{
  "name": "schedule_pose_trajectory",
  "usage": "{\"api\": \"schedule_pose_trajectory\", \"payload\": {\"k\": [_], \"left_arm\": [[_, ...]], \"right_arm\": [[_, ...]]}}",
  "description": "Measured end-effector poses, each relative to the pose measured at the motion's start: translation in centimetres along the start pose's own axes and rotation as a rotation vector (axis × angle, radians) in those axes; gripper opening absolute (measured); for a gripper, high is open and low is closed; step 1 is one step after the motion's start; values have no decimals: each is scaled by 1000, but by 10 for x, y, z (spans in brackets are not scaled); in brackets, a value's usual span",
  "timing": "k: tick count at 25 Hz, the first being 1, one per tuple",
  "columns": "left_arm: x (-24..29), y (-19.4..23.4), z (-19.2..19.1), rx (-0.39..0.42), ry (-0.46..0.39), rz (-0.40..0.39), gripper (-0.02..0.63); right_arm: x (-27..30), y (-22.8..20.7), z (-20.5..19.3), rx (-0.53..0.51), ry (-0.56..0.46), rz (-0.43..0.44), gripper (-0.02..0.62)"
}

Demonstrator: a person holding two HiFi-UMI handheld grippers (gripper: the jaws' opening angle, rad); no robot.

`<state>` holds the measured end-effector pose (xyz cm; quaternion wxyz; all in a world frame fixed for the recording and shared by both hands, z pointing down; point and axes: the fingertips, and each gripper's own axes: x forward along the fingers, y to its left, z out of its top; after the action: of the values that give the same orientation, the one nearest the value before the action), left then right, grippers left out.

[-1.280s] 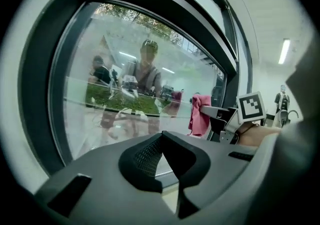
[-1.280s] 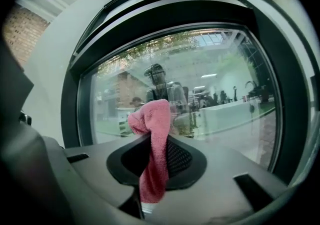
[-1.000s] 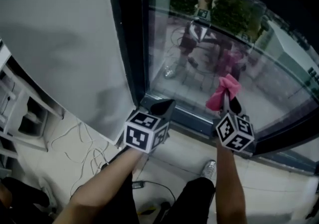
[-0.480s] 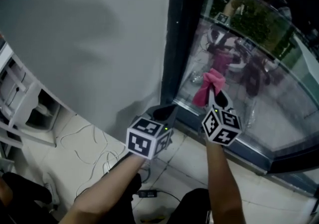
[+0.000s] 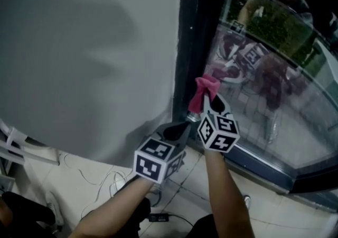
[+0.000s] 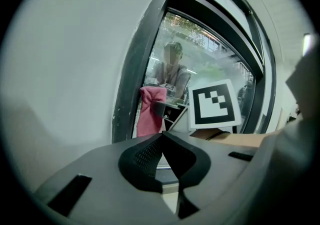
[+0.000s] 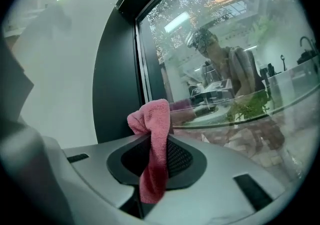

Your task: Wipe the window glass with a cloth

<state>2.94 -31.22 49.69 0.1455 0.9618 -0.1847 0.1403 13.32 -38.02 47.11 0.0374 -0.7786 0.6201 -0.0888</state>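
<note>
A pink cloth is clamped in my right gripper, which is shut on it. The cloth's bunched top sits at the left edge of the window glass, right beside the dark upright frame; whether it touches the pane I cannot tell. My left gripper is lower and to the left, near the frame's foot, jaws shut with nothing between them. In the left gripper view the cloth and the right gripper's marker cube show ahead.
A grey wall fills the left. The dark bottom frame runs along the tiled floor. Loose cables lie on the floor at the lower left, beside a white rack. The pane reflects a person and both grippers.
The right gripper has carried the cloth leftward along the glass to the upright frame. The left gripper stays low beside it, and the head view has swung left and up.
</note>
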Motion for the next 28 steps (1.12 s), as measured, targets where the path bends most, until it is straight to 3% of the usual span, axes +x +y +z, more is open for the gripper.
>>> {"api": "schedule_pose_trajectory", "payload": {"k": [7, 14, 28], "left_arm": [[13, -1, -6, -9, 7, 0, 6], [27, -22, -12, -7, 23, -28, 6], [84, -157, -18, 76, 46, -183, 6]], "right_arm": [[9, -11, -8, -22, 5, -33, 54], [-24, -51, -8, -13, 10, -95, 54], [-144, -171, 8, -38, -1, -196, 55]]}}
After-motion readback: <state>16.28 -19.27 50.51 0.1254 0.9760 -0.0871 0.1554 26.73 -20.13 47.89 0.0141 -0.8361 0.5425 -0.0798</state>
